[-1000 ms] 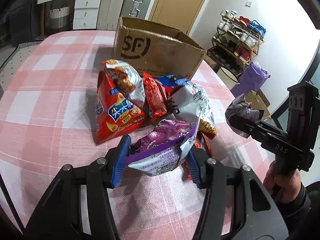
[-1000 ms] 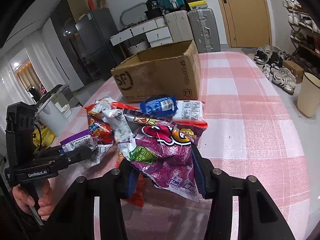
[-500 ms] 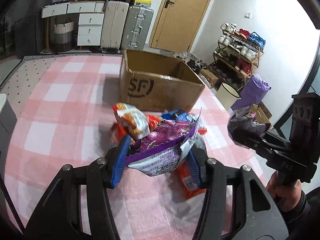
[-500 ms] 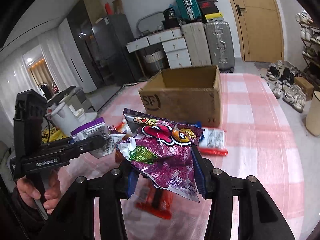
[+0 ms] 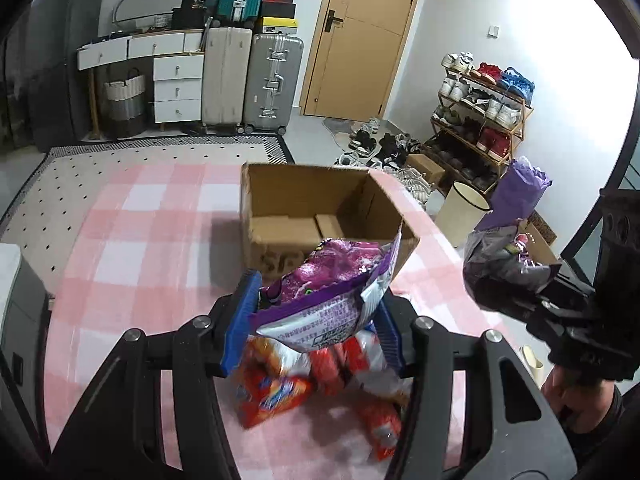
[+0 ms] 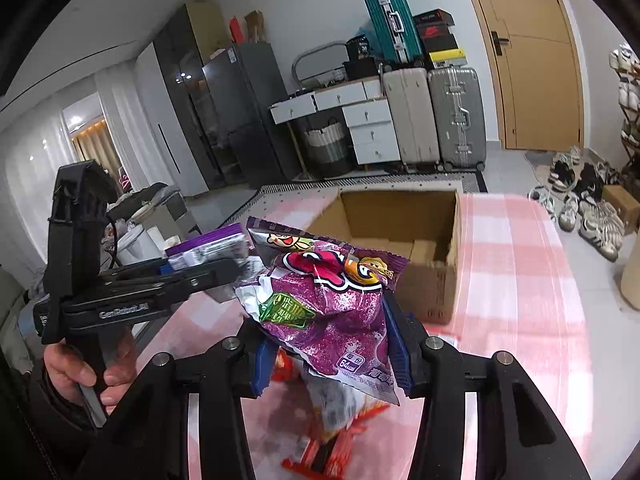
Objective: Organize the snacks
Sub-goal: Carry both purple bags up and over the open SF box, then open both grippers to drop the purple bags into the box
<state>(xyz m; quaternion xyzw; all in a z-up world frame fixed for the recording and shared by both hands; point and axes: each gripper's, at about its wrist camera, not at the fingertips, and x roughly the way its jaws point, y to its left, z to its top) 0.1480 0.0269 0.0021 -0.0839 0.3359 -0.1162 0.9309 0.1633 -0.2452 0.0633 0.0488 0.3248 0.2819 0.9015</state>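
My left gripper [image 5: 314, 328] is shut on a purple snack bag [image 5: 328, 292] and holds it high above the table, short of the open cardboard box [image 5: 320, 216]. My right gripper [image 6: 326, 344] is shut on a second purple snack bag [image 6: 332, 300], also raised, with the box [image 6: 400, 236] ahead of it. Each gripper shows in the other's view: the right one [image 5: 516, 284] at the right, the left one [image 6: 224, 264] at the left. Red and white snack bags [image 5: 320, 384] lie on the pink checked tablecloth [image 5: 132, 248] below.
The box is empty inside and stands mid-table. A white bin [image 5: 464, 208] and a shoe rack [image 5: 484, 120] stand right of the table. Suitcases [image 5: 272, 80] and drawers line the far wall. A grey appliance [image 5: 16, 312] sits at the left edge.
Both grippers have risen with their purple bags and moved toward the box, whose inside now shows. The snack pile has dropped below the fingers.
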